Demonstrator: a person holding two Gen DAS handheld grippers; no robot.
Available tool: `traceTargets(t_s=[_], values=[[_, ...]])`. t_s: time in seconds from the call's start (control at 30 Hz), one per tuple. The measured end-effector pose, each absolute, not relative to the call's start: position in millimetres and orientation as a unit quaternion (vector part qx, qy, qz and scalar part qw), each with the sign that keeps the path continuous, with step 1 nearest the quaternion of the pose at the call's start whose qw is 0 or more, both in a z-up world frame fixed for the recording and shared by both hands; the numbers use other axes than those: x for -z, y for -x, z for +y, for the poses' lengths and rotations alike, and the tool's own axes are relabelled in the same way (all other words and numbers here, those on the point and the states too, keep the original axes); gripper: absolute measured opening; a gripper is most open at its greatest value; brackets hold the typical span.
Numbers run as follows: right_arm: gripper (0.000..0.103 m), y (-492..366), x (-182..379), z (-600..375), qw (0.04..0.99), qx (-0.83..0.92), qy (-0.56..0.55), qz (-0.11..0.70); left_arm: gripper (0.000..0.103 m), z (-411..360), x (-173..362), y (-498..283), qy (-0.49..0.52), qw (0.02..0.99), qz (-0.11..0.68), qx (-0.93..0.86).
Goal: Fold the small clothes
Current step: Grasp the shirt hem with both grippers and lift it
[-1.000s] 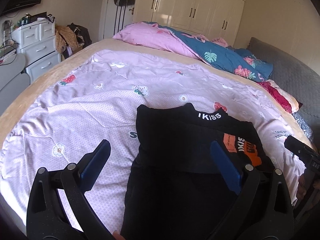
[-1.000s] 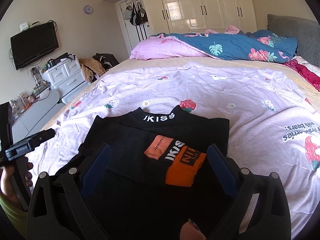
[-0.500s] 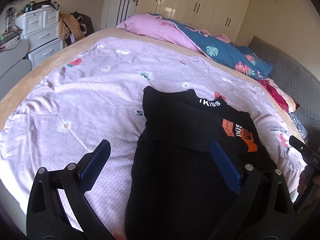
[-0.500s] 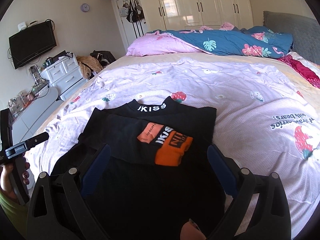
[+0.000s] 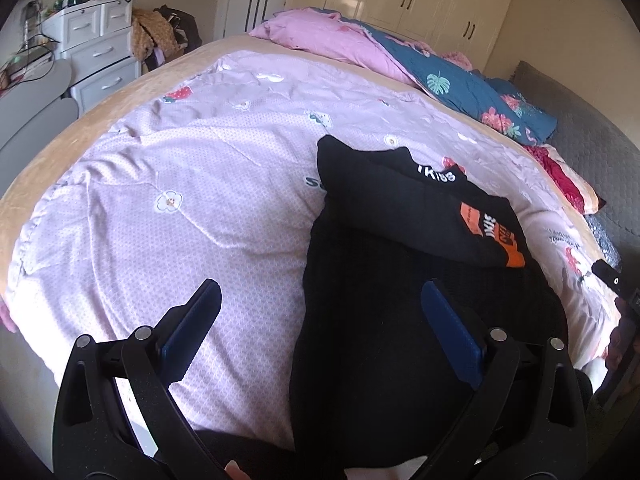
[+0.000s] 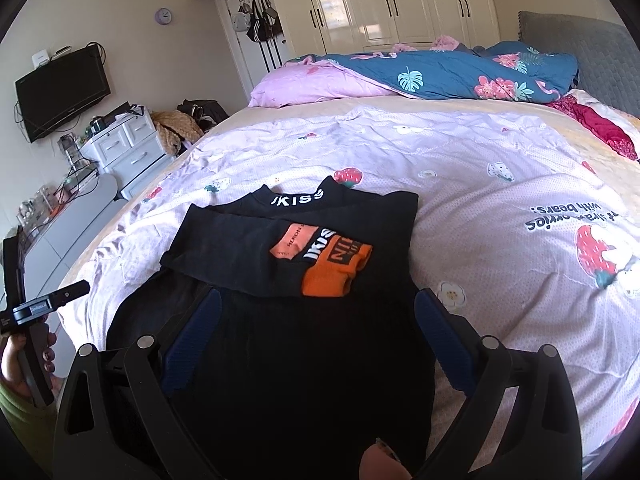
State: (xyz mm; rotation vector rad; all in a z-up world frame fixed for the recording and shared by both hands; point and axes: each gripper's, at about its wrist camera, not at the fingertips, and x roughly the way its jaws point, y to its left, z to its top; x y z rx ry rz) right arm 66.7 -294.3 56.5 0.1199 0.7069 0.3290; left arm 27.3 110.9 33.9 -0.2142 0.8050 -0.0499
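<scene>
Holding both my left gripper point(image 5: 320, 316) and right gripper point(image 6: 316, 328) wide open, I judge the limp black knit top point(image 6: 288, 312) best pinched at its hem corners.

Black garment point(image 6: 288, 344) on quilted bed point(image 6: 460, 208)

A black garment point(image 6: 288, 344) lies on the bed's pale pink strawberry-print quilt point(image 6: 480, 208), its upper part folded down so that an orange patch point(image 6: 336, 272) and white lettering face up. The right gripper point(image 6: 316, 316) hangs over the garment's lower half, blue-padded fingers point(image 6: 192, 340) spread wide with nothing between them. At the left edge the left gripper point(image 6: 36, 308) shows in a hand point(image 6: 16, 364).
</scene>
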Motion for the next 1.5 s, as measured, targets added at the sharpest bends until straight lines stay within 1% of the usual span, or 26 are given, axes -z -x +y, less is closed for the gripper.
traceTargets(t_s=[0.67,0.93,1.03,1.1,1.17,1.2,1.27,1.33,1.4,1.5], values=[[0.096,-34.4,-38.7,-306.6,0.911,-0.161,-0.054,0.376,0.094,86.5,18.9,13.4,0.043,0.876,0.478,0.045],[0.096,-20.9,-33.3,-315.0,0.909,-0.158,-0.052,0.381,0.093,74.8,31.8,22.6,0.023,0.866,0.496,0.059],[0.096,-16.5,-31.3,-318.7,0.909,-0.154,-0.052,0.385,0.085,73.8,37.1,25.5,0.02,0.86,0.507,0.062],[0.096,-13.2,-30.0,-320.7,0.908,-0.151,-0.051,0.388,0.083,75.1,37.9,27.0,0.02,0.857,0.511,0.062],[0.096,-7.1,-27.1,-323.1,0.906,-0.15,-0.046,0.393,0.078,76.8,39.0,26.8,0.022,0.854,0.516,0.063],[0.096,-5.7,-25.7,-323.8,0.905,-0.15,-0.044,0.395,0.073,77.7,40.6,26.5,0.023,0.851,0.521,0.065],[0.096,-0.3,-20.3,-326.0,0.901,-0.149,-0.038,0.405,0.066,78.2,46.1,25.8,0.023,0.843,0.532,0.068],[0.096,5.7,-14.0,-328.1,0.897,-0.147,-0.033,0.415,0.061,75.8,50.6,26.9,0.015,0.84,0.537,0.074],[0.097,9.8,-7.6,-330.0,0.892,-0.147,-0.032,0.427,0.059,71.9,52.8,28.4,0.008,0.841,0.535,0.079],[0.096,12.9,7.0,-331.8,0.876,-0.148,-0.027,0.458,0.059,67.1,56.3,28.7,-0.007,0.844,0.531,0.075]])
